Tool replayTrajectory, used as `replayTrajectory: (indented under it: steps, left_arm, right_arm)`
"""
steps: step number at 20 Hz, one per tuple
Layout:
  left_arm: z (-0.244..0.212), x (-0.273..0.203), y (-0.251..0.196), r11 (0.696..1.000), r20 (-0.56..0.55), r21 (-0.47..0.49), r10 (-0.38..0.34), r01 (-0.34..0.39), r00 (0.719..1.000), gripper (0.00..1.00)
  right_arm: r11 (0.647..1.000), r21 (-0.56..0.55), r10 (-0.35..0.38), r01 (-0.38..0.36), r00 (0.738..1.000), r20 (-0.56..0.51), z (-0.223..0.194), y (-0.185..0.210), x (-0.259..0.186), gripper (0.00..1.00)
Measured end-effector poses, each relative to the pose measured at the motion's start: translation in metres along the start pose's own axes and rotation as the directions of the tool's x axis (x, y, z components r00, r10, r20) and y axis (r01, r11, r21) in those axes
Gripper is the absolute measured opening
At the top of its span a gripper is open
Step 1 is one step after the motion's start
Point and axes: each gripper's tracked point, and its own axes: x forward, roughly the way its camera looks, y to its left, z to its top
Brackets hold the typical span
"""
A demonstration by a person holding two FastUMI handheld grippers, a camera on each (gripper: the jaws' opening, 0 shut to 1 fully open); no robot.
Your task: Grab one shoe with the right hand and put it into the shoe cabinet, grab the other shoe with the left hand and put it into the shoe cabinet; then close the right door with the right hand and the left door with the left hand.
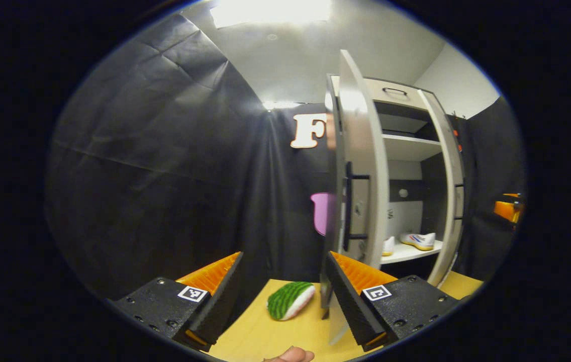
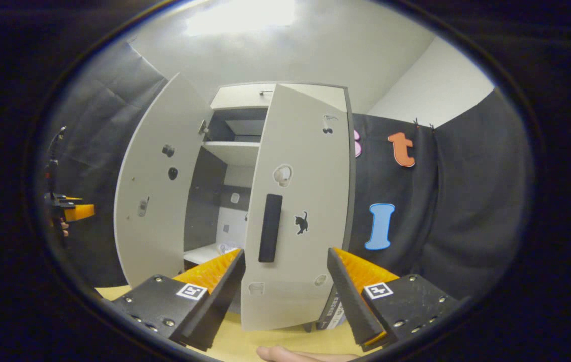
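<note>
The white shoe cabinet [image 1: 408, 146] stands on the wooden table [image 1: 265, 332]. Two white shoes [image 1: 418, 240] rest on its lower shelf. Seen nearly edge-on, the left door [image 1: 361, 166] with its black handle [image 1: 353, 206] stands open, just ahead of my open left gripper [image 1: 284, 257] and close to its right finger. In the right gripper view the right door [image 2: 298, 211] is swung partway in, its black handle [image 2: 270, 229] straight ahead of my open right gripper [image 2: 285, 254]. The left door [image 2: 157, 191] stands wide open. A bit of white shoe [image 2: 227, 247] shows in the gap.
A green-and-white soft object [image 1: 290, 300] lies on the table in front of the left door. The other gripper [image 2: 72, 211] hovers at the far left of the right gripper view, beyond the left door. Black cloth walls surround the cabinet. A thumb [image 2: 285, 354] shows at the bottom edge.
</note>
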Motion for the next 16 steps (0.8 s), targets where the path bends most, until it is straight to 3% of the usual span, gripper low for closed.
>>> replayTrajectory:
  steps: [6,10,12,14,16]
  left_arm:
    - [0.001,0.056,0.024,0.999,-0.075,-0.033,0.025,-0.028,0.997,0.96]
    - [0.009,0.081,-0.016,0.999,-0.071,-0.032,-0.032,0.029,0.997,0.92]
    - [0.007,0.075,-0.047,0.994,-0.079,-0.052,-0.101,0.097,0.992,0.99]
    - [0.015,0.068,-0.053,0.998,-0.068,0.008,-0.066,0.066,0.996,0.88]
    - [0.017,0.066,-0.058,0.998,-0.062,0.024,-0.064,0.065,0.996,0.88]
  right_arm:
    - [1.000,-0.012,-0.006,0.006,1.000,-0.006,0.002,0.007,-0.023,0.98]
    - [1.000,-0.026,0.009,-0.010,0.999,-0.050,-0.008,0.007,-0.031,0.97]
    - [1.000,-0.026,0.006,-0.007,0.999,-0.034,-0.003,-0.001,-0.037,0.98]
    - [1.000,-0.012,0.006,-0.006,1.000,-0.018,0.000,-0.006,-0.044,0.98]
    - [1.000,0.007,0.008,-0.008,1.000,-0.005,0.001,-0.012,-0.050,0.98]
